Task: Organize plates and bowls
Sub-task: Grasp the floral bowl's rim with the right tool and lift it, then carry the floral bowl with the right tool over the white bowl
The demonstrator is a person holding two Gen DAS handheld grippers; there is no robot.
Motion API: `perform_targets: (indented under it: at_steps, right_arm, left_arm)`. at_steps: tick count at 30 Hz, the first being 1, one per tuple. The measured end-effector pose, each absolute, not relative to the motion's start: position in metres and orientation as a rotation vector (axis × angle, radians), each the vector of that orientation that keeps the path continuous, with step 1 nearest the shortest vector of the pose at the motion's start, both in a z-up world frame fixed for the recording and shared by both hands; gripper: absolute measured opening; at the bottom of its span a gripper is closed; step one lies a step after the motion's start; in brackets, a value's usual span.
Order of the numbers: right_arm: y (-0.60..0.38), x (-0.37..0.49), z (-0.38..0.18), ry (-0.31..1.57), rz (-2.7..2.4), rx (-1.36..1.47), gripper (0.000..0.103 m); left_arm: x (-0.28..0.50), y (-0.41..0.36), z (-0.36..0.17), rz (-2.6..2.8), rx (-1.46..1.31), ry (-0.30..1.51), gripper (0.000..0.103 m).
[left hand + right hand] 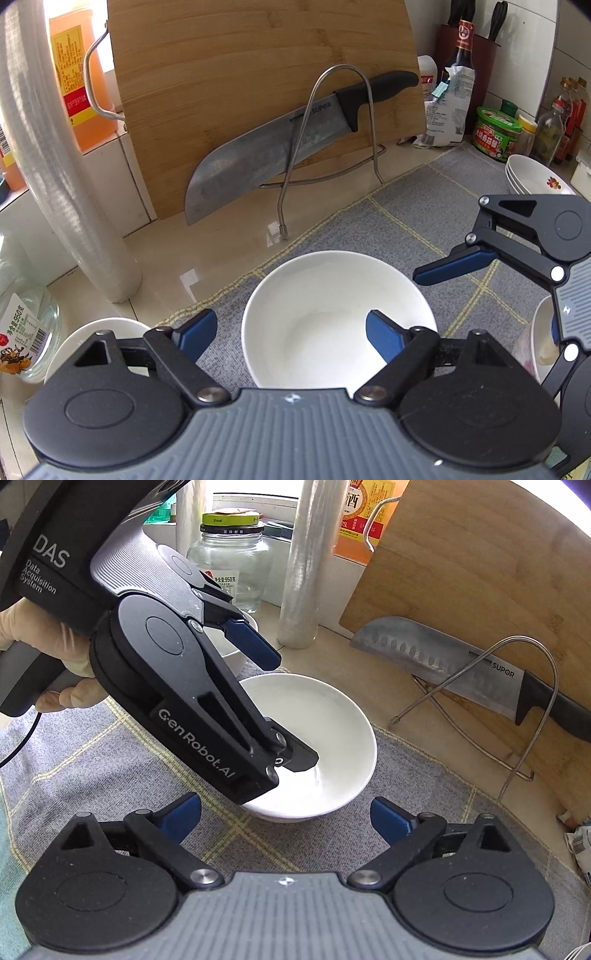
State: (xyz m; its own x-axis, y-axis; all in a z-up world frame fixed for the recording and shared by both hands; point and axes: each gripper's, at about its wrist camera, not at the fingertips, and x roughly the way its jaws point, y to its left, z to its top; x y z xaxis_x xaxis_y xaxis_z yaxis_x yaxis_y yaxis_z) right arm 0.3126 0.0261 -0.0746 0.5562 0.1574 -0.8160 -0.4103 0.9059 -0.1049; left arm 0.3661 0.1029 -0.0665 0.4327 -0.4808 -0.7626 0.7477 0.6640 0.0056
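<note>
- Nearest the lens in the left wrist view: left gripper (291, 334), lower centre of frame. One blue fingertip sits inside the white bowl (338, 317), the other outside its left rim, so the rim wall lies between the jaws.
- Left tongs: part-open, straddling the rim. Pads do not look pressed on the porcelain; no grip yet, as far as I can judge.
- The right wrist view confirms it: the left gripper comes down from the upper left, one finger dipped into the bowl at frame centre.
- Right gripper (286, 818): lower centre of its own view, jaws spread wide, nothing between them, poised just short of the bowl's near edge.
- The bowl stands upright on the grey checked mat (424, 221), empty.
- Other crockery: a second white bowl (96, 332) at lower left, partly hidden behind the gripper; a short stack of white dishes (532, 177) with a flower print at right edge; another dish (541, 343) at lower right behind the right gripper, contents unclear.
- Background: cutting board (258, 74) leaning upright, cleaver (280, 147) resting in a wire rack (332, 129), upper centre.
- Progress, my reading: early to middle. One stack exists at right; at least two or three pieces still lie loose.
- Left to do: close on this bowl, carry it to a matching stack, then the rest.
</note>
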Motion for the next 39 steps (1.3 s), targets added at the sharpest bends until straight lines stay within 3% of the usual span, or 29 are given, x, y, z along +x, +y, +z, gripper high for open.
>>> perform_targets:
  at_steps: [1,3,15,39]
  right_arm:
    - [0.0261,0.3131,-0.0747,0.924,0.341,-0.299,0.1]
    - [0.0258,0.3135,-0.0744,0.924,0.34,-0.297,0.098]
    - [0.026,0.3156,-0.0727,0.922,0.343,-0.292,0.088]
    - [0.025,0.3161,-0.0698,0.915,0.323,-0.296,0.085]
  left_arm:
    - [0.3664,0.102,-0.0674,-0.792,0.373,0.817,0.075]
    - [0.367,0.1002,-0.0698,-0.797,0.379,0.827,0.072]
    - [0.367,0.0996,-0.0696,-0.826,0.372,0.831,0.066]
    - [0.3746,0.1026,-0.0671,-0.859,0.352,0.872,0.066]
